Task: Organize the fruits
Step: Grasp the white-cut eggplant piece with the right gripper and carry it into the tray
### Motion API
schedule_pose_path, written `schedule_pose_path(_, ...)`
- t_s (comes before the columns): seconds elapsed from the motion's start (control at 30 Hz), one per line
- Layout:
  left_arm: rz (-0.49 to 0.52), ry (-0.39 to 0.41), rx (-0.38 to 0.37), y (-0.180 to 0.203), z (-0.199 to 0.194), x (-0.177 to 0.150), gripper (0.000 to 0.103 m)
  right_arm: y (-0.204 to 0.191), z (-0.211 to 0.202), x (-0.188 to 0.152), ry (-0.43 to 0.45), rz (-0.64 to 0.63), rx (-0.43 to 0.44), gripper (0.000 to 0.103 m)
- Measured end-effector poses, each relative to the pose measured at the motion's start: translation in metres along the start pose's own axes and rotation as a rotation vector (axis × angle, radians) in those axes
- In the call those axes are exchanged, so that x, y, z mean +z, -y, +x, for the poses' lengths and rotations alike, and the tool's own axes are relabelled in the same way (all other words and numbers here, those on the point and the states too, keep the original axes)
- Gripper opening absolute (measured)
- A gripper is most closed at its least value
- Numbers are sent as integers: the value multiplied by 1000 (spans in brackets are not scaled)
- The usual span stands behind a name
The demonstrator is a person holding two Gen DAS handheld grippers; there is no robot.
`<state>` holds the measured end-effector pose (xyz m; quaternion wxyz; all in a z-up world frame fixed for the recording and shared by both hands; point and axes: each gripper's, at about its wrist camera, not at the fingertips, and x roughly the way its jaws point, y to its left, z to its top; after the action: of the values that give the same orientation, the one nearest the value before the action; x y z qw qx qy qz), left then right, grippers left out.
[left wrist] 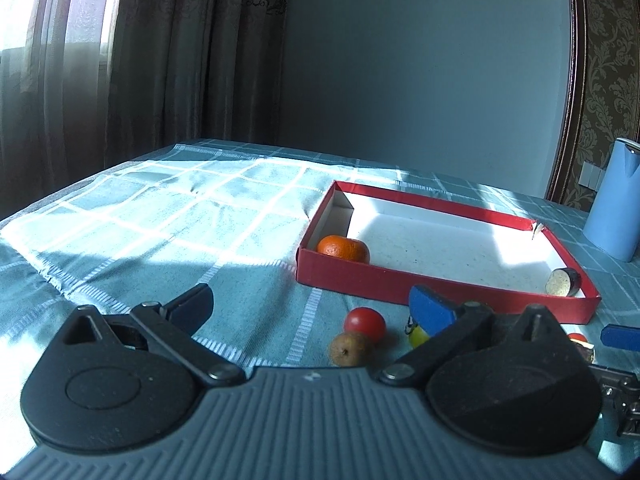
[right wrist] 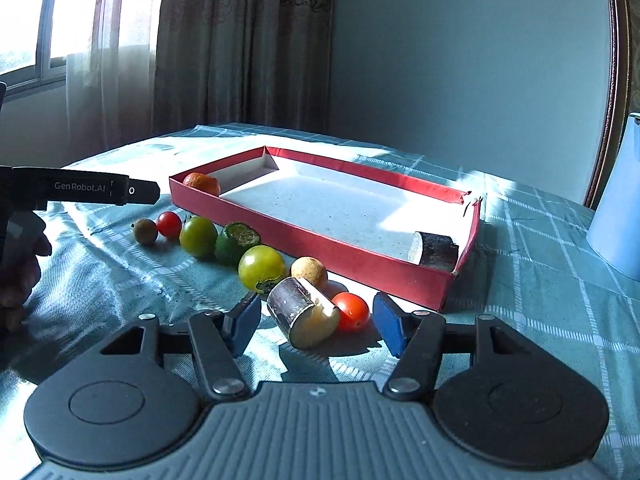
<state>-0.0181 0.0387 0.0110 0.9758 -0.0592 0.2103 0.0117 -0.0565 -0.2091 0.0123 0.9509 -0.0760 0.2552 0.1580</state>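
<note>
A red shallow box [right wrist: 304,224] [left wrist: 360,276] lies on the checked cloth. It holds an orange [right wrist: 202,183] [left wrist: 343,249] in its near left corner and a dark cut chunk [right wrist: 436,249] [left wrist: 564,282] at its right end. A row of fruits lies before it: small brown fruit [right wrist: 145,231] [left wrist: 349,349], red tomato [right wrist: 169,224] [left wrist: 365,322], green tomato [right wrist: 198,237], dark green fruit [right wrist: 237,242], yellow-green tomato [right wrist: 261,267], tan ball [right wrist: 309,272], red tomato [right wrist: 352,310]. My right gripper [right wrist: 316,326] is open around a second cut chunk [right wrist: 302,312]. My left gripper [left wrist: 316,308] is open and empty above the row's left end.
A light blue jug [left wrist: 614,204] [right wrist: 618,216] stands at the right beside the box. Curtains and a window are at the back left, a blue wall behind. The left gripper's body [right wrist: 84,192] reaches in from the left in the right wrist view.
</note>
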Motion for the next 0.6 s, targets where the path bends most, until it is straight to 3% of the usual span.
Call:
schedule_pose_path(0.07,-1,-2,2,0,1,0,103,1,2,-1,-18,14,11,61)
schedule_pose_path(0.2,-6,0,4,-1,1,0,103,0,7,-1,-42,20,29,47)
schedule_pose_path(0.47,-8,2,4,-1,1,0,103,2,11,1,-45,41,37,45)
schedule_pose_path(0.53,-10,0,4,-1,1,0,103,0,11,2,-45,29,26,39)
schedule_pose_path(0.6,-10,-3,4,-1,2,0,103,-1,11,2,-44,22,22,39)
